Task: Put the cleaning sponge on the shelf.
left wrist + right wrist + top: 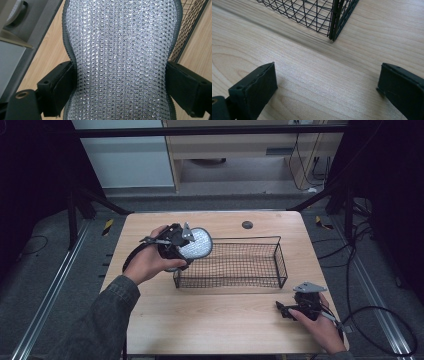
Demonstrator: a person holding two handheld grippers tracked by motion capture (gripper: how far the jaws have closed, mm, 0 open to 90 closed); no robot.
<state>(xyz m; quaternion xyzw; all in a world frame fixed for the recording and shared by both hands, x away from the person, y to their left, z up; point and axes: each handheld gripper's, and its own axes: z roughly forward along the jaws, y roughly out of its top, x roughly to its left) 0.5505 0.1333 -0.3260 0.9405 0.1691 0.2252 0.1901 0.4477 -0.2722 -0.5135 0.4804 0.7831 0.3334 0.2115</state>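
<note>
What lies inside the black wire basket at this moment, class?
The wire basket looks empty: only its mesh floor and the wooden table show through. The left gripper holds a silver mesh pad over its left end, hiding that corner.

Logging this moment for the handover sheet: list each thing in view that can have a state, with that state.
Silver mesh scrubber pad: pinched between the jaws of the left gripper, held at the basket's left end.
Wire basket: upright on the table, nothing seen inside it.
Left gripper: shut on the pad.
Right gripper: open, empty, low over the table.
</note>
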